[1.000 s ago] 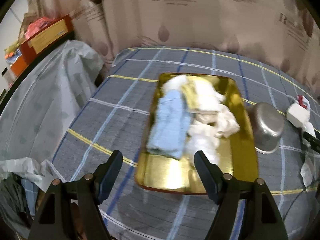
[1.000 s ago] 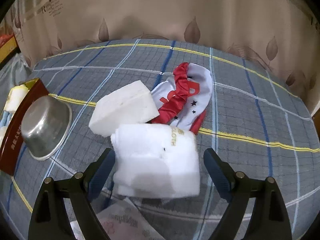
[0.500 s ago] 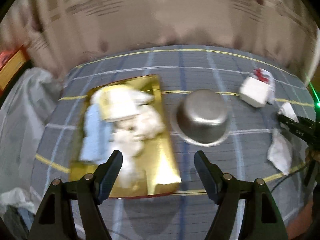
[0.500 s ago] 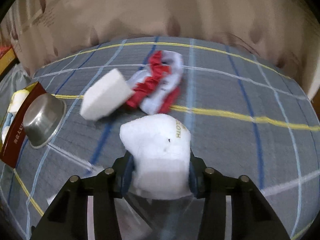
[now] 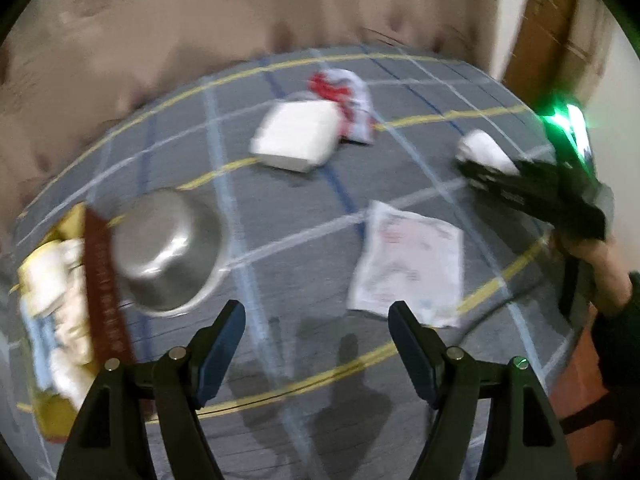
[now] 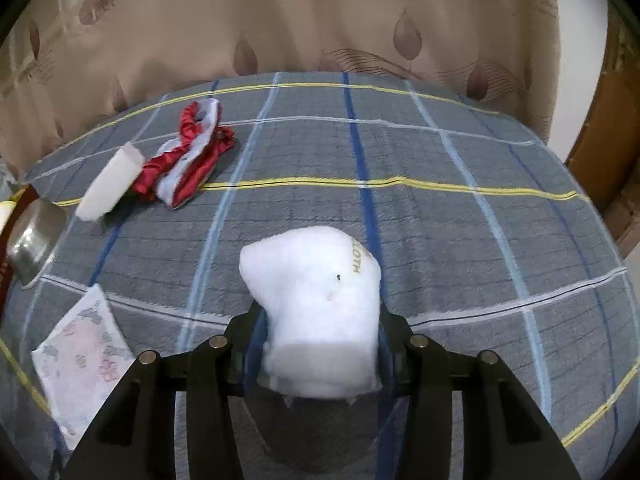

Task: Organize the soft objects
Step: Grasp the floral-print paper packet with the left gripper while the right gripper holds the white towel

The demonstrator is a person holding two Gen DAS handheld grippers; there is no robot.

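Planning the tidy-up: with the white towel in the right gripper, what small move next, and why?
Probably carry the white towel left toward the gold tray: the right gripper is clamped on it, lifted, and other cloths already lie there.

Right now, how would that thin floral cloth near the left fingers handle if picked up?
The floral cloth lies flat and thin on the blanket, so it is probably floppy and light. Pinched at one edge it would likely drape; pushed, it would likely bunch up rather than slide.

White towel reads "LOTH" in gold letters.
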